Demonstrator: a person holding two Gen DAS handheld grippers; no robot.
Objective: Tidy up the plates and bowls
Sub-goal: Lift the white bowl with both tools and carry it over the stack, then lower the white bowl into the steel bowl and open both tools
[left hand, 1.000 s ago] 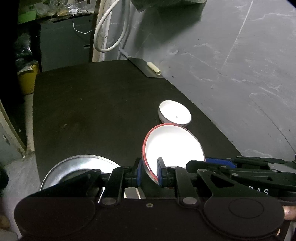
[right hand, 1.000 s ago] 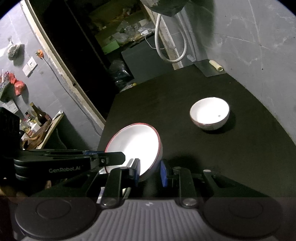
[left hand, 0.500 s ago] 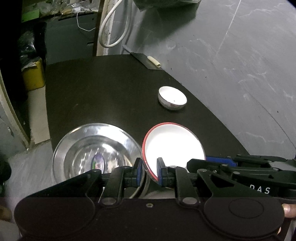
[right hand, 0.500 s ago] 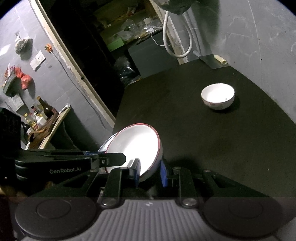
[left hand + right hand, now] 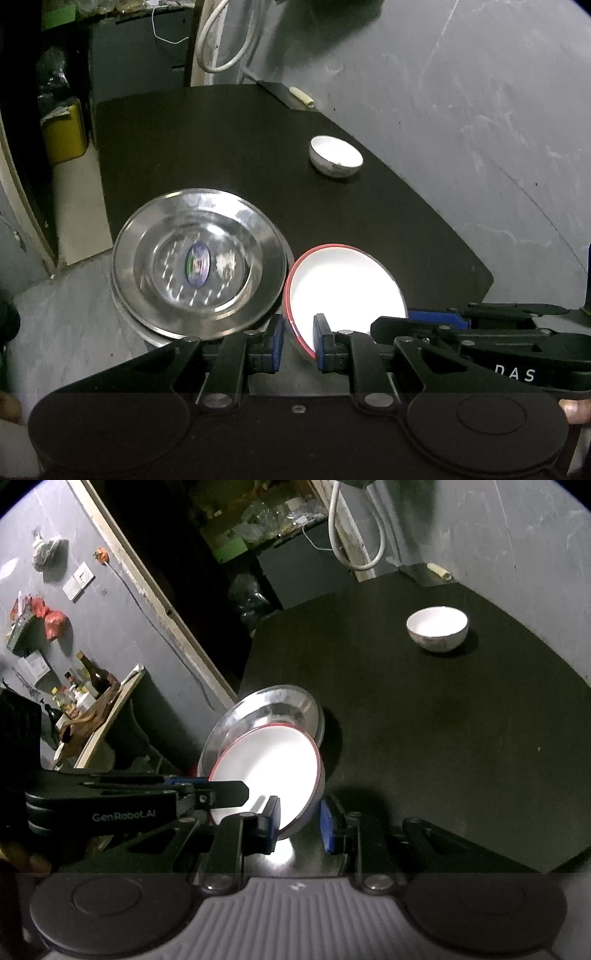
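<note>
Left gripper [image 5: 298, 341]: jaws pinching red-rimmed plate [image 5: 345, 284] | right gripper [image 5: 300, 821]: pinching same rim | steel plates [image 5: 199, 262]: left of left jaws | white bowl [image 5: 437, 628]: far ahead

Dim fisheye views; glare whitens the plate [image 5: 343, 284].

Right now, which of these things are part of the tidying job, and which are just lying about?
Part of the job:
- red-rimmed white plate, its rim between the fingers of both the left gripper and the right gripper
- shiny steel plate
- small white bowl

Just lying about:
- white hose loop
- yellow container
- dark glass bottles
</note>
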